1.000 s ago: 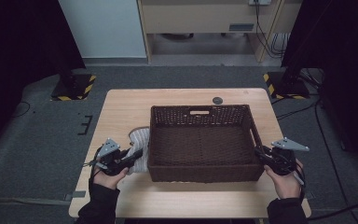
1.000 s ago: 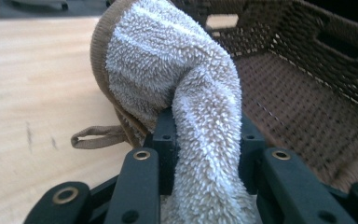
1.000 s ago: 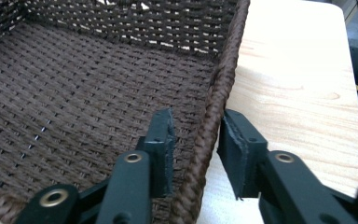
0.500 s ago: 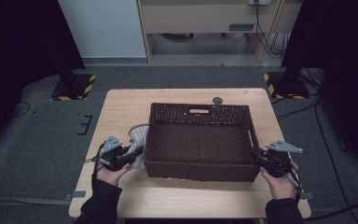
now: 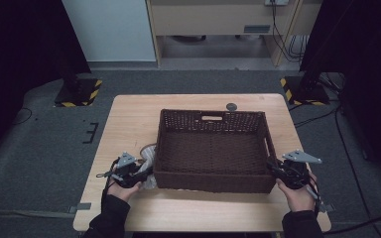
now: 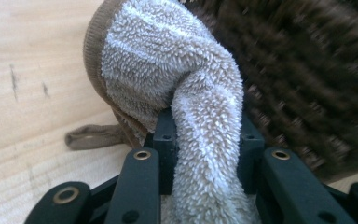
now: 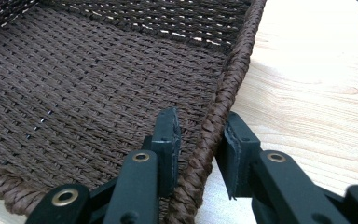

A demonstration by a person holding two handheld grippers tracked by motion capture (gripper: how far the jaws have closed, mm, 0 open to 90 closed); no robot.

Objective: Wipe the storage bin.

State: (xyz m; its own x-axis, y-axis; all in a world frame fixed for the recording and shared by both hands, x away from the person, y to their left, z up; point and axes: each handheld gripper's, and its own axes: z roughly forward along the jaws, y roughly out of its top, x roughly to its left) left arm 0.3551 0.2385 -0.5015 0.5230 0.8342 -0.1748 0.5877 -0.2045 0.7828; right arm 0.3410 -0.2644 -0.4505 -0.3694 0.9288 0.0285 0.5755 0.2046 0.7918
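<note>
My left gripper [image 5: 141, 171] is clamped on a fuzzy beige sock [image 6: 186, 93] near the table's [image 5: 129, 119] front left corner, against the wicker basket's [image 5: 213, 186] left wall; the sock's length runs away from my jaws. My right gripper [image 7: 198, 144] pinches the basket's right rim by its near corner. The basket's long axis runs left to right.

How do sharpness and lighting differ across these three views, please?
High view: evenly lit wooden table, dark surroundings, slightly soft. Left gripper view: the fleecy sock is crisp, while the wicker basket behind it is smeared with blur. Right gripper view: the basket rim is sharp, and the bare tabletop at right is nearly washed out by glare.
</note>
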